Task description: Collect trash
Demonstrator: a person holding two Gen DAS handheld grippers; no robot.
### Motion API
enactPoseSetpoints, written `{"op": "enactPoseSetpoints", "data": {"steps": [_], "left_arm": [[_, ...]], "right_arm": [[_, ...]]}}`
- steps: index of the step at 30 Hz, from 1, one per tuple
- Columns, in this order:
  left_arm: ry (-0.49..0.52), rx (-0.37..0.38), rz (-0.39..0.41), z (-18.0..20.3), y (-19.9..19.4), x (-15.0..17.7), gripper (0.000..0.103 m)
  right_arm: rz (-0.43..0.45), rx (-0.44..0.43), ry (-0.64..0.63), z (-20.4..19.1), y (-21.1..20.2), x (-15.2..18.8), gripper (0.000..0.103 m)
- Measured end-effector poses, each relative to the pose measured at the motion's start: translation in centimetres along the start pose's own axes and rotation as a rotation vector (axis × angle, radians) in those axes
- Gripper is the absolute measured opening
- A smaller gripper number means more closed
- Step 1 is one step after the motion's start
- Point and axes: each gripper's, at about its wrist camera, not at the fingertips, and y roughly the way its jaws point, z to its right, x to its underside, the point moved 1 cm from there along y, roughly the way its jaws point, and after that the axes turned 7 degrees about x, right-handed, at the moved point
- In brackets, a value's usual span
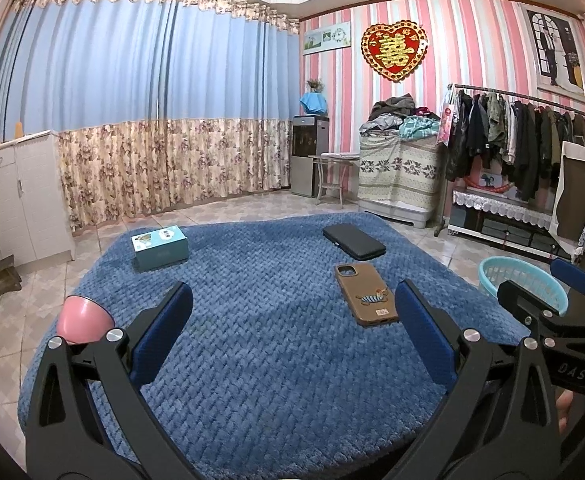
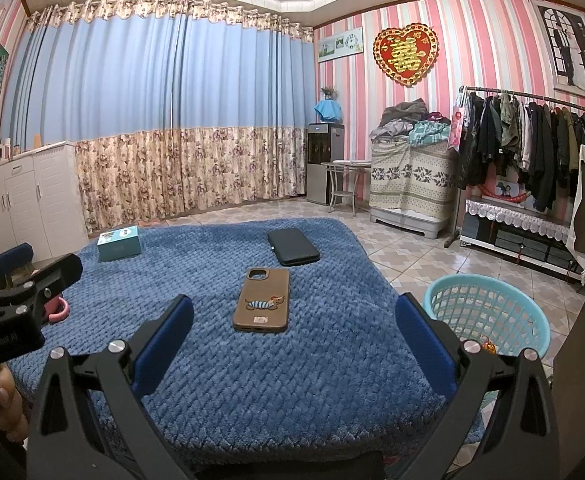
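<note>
A light-blue plastic basket [image 2: 488, 312] stands on the floor at the right of the blue blanket [image 2: 252, 380]; a small orange scrap [image 2: 487, 345] lies inside it. The basket also shows in the left wrist view [image 1: 520, 280]. My left gripper [image 1: 292, 320] is open and empty above the blanket's near part. My right gripper [image 2: 292, 320] is open and empty, with its right finger next to the basket. On the blanket lie a brown phone case [image 2: 262, 300], a black case [image 2: 292, 246] and a teal box [image 2: 118, 243].
A pink cup-like object [image 1: 84, 318] sits at the blanket's left edge. White cabinets [image 1: 16, 196] stand at the left, a clothes rack [image 2: 532, 140] and low shelf at the right, and a covered cabinet, small table and water dispenser [image 2: 324, 160] at the back.
</note>
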Motion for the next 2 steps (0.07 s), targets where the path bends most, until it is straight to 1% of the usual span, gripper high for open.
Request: {"op": "enactPoseSetpoints", "data": {"steps": [2], "left_arm": [[0.006,-0.003,0.003,0.18,0.03,-0.10,0.098]], "right_arm": [[-0.002,0.000,0.002,0.06,0.02,-0.02,0.099]]}}
